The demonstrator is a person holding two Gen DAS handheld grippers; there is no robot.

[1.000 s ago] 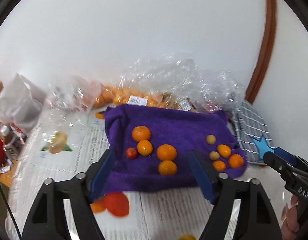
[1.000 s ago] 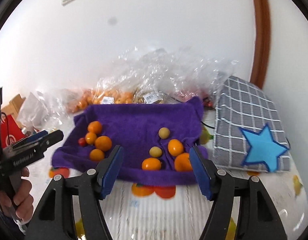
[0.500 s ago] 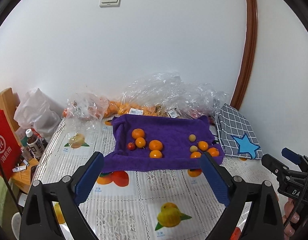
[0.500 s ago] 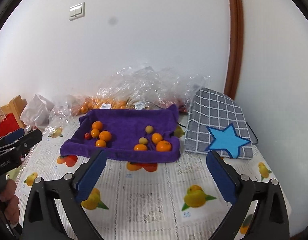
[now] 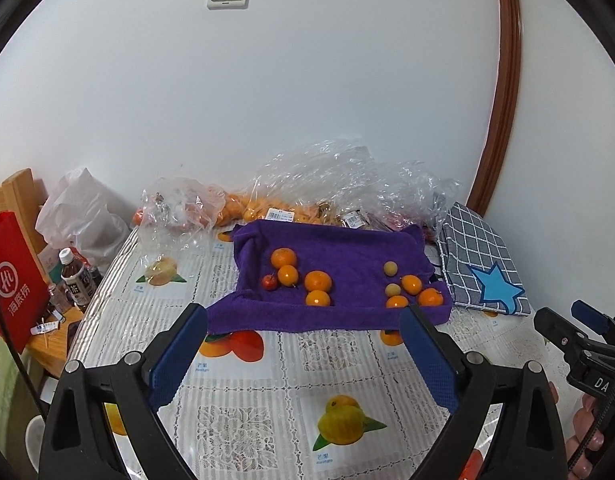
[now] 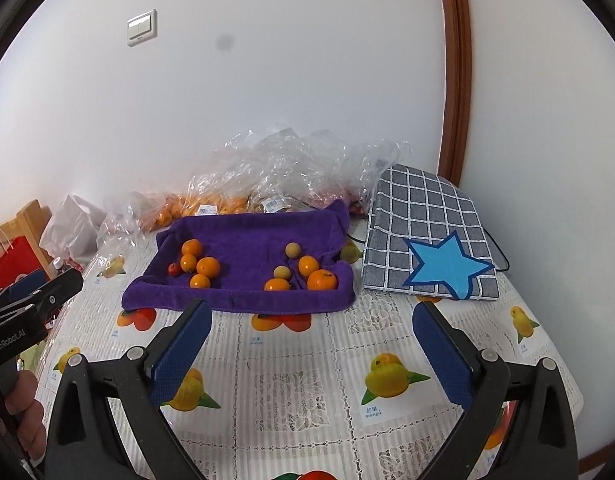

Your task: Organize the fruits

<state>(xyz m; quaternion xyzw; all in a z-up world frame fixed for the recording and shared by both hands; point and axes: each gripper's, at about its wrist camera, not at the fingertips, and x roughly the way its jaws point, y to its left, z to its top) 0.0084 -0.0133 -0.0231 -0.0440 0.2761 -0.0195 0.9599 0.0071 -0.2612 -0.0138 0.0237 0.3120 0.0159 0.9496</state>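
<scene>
A purple towel (image 5: 339, 248) (image 6: 251, 236) lies on the table with raised edges. On its left part sit several oranges (image 5: 318, 281) (image 6: 208, 267) and a small red fruit (image 5: 269, 281) (image 6: 173, 269). On its right part sit oranges (image 5: 430, 297) (image 6: 322, 279) and two small yellow-green fruits (image 5: 390, 268) (image 6: 292, 249). My left gripper (image 5: 303, 330) is open and empty, well short of the towel. My right gripper (image 6: 312, 322) is open and empty, also held back from the towel.
Clear plastic bags (image 5: 347, 184) with more oranges lie behind the towel by the wall. A grey checked cushion with a blue star (image 6: 431, 248) lies right of the towel. A red bag (image 5: 11, 276) and bottles (image 5: 76, 282) stand off the table's left edge. The tablecloth (image 5: 291, 380) has printed fruit.
Both grippers have pulled back and up from the towel, so it looks smaller and farther. Both stay open and empty. The fruit has not moved.
</scene>
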